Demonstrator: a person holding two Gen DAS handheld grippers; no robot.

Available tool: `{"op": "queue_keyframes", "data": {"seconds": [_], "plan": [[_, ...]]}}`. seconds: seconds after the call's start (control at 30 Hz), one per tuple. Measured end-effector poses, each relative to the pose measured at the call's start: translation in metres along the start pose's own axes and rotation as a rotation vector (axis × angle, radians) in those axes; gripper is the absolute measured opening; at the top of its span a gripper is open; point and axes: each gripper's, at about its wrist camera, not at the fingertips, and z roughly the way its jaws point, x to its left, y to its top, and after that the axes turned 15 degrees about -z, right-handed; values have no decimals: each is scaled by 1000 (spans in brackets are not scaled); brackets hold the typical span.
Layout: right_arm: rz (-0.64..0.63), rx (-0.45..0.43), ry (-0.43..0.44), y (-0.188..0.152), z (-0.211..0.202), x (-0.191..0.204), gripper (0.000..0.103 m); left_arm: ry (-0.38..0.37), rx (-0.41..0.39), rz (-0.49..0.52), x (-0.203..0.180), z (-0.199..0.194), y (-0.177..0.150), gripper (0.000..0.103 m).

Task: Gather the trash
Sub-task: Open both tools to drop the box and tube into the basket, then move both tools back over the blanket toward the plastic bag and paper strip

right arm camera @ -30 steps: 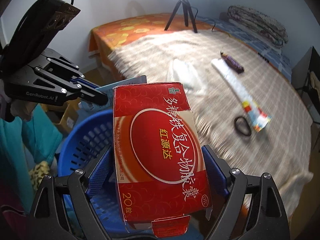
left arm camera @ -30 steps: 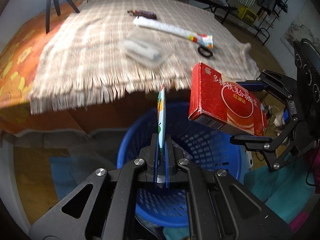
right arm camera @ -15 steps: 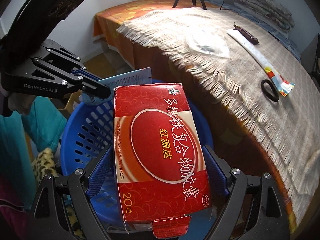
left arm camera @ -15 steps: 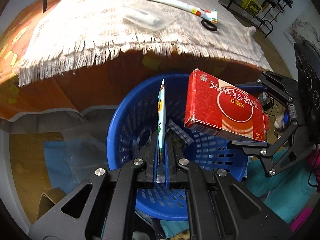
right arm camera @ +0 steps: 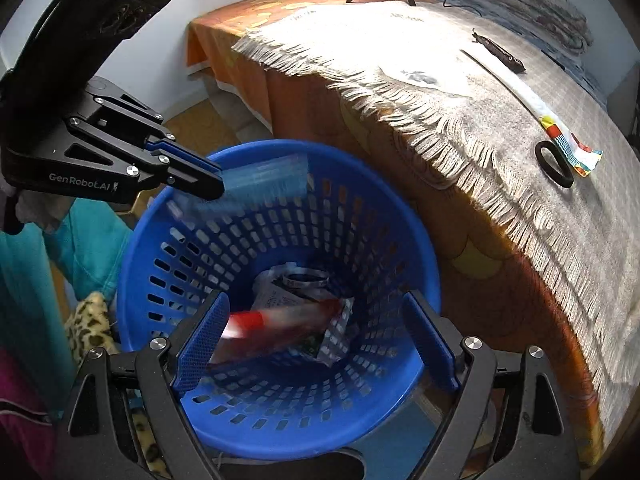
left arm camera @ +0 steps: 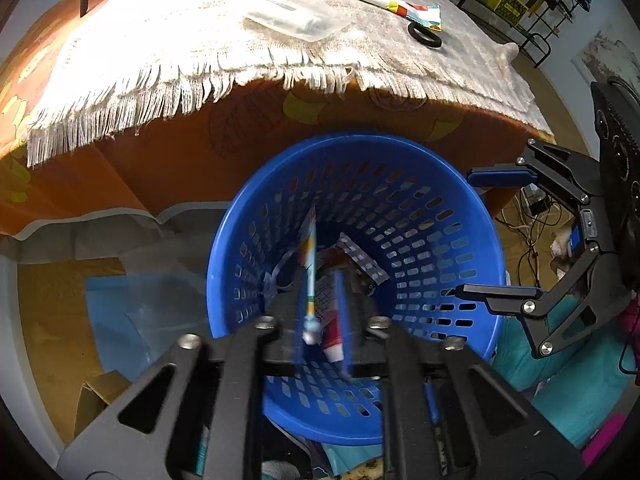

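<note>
A blue perforated basket [left arm camera: 440,216] [right arm camera: 384,216] stands on the floor beside the bed. My right gripper [right arm camera: 316,344] is open over it and empty; it also shows in the left wrist view [left arm camera: 492,236]. The red box [right arm camera: 280,328] is blurred, falling inside the basket among other trash. My left gripper [left arm camera: 322,312] has its jaws parted; the thin blue wrapper [left arm camera: 310,276] sits blurred between them, slipping out over the basket. In the right wrist view the wrapper [right arm camera: 264,180] blurs at the left gripper's tips.
On the fringed blanket [left arm camera: 160,40] lie a clear plastic bag [left arm camera: 292,16], a long white wrapper [right arm camera: 532,104], a black hair tie [right arm camera: 554,164] and a dark wrapper [right arm camera: 498,50]. Teal cloth [right arm camera: 88,240] lies by the basket. A cardboard box [left arm camera: 96,396] sits on the floor.
My right gripper opened and the red box dropped into the basket. My left gripper's jaws parted and the wrapper is sliding free. Both grippers tilted further down over the basket.
</note>
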Motion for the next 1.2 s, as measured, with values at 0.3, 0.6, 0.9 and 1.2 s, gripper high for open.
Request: {"op": "queue_keyframes", "data": {"seconds": [0.3, 0.6, 0.9, 1.2], "plan": [[27, -13, 0, -1, -3, -6, 88, 5, -26, 0, -2, -4, 4, 42], [78, -32, -30, 0, -11, -19, 88, 8, -61, -3, -4, -10, 17, 42], [184, -82, -93, 6, -28, -45, 88, -9, -116, -53, 0, -21, 49, 42], [247, -138, -169, 12, -47, -78, 88, -48, -141, -111, -4, -20, 92, 42]]}}
